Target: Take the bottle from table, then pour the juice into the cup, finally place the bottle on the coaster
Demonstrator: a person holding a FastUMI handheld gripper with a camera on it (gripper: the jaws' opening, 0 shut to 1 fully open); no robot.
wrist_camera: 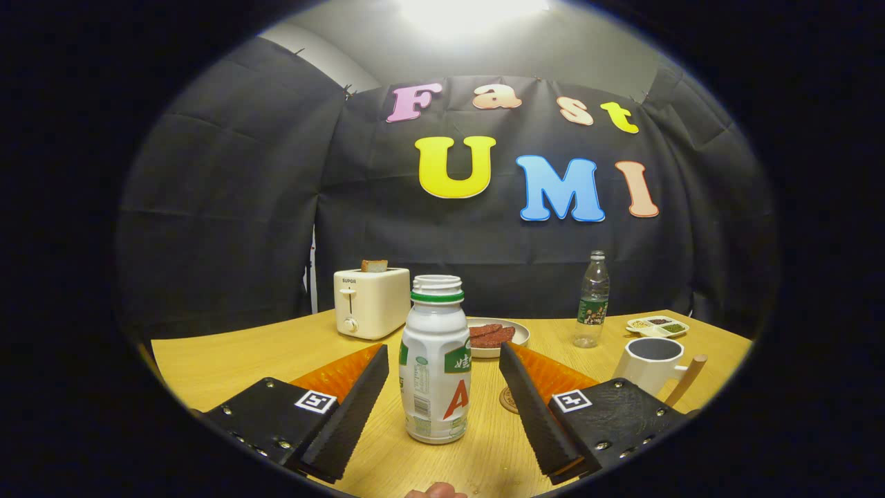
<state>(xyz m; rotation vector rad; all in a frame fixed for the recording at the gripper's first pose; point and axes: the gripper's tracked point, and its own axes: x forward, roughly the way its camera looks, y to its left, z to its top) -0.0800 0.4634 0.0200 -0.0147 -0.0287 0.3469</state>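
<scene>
The wooden worktop [235, 360] carries everything here. At its far side stands a toaster [371, 302] with a slice of toast in its slot. My jaws [442, 360] are spread wide, touching nothing, and the white juice bottle [435, 360] stands upright between them, uncapped. Beyond my right side sit the white cup [650, 363], a plate of food [499, 337] and a clear water bottle [592, 299]. The coaster [509, 401] peeks out beside my right finger.

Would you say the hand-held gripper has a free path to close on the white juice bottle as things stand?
Probably yes. The hand-held gripper is open, and the bottle stands upright between its fingers with a gap on each side. Nothing lies between the fingers and the bottle.
</scene>
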